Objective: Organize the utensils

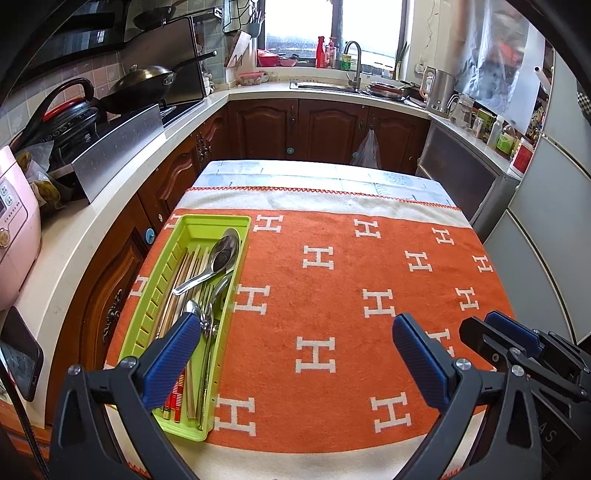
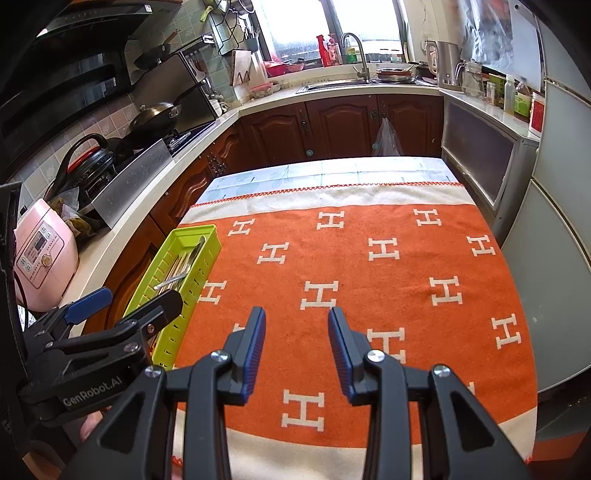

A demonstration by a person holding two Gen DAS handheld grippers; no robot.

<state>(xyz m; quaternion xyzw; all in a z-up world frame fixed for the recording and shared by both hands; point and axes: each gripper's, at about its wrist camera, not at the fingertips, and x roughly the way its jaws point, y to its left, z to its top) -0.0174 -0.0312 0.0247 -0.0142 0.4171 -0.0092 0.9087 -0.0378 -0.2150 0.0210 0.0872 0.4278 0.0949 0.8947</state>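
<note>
Left wrist view, left claw [image 1: 295, 354] wide open (empty), green tray [image 1: 155, 295] of utensils [image 1: 207, 280] under its left finger.

Two wrist fisheyes, side by side, low above the orange blanket [image 1: 332, 295], facing the window [image 2: 332, 22], both sharing the green tray [image 2: 207, 236]

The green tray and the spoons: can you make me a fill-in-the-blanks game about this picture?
1. The spoons and chopsticks lie inside the ____ tray.
2. The blanket is orange with white letters shaped like ____.
3. The left gripper fingers are ____, holding nothing.
4. The big spoon is made of shiny ____.

Missing words: green; H; open; metal
</note>
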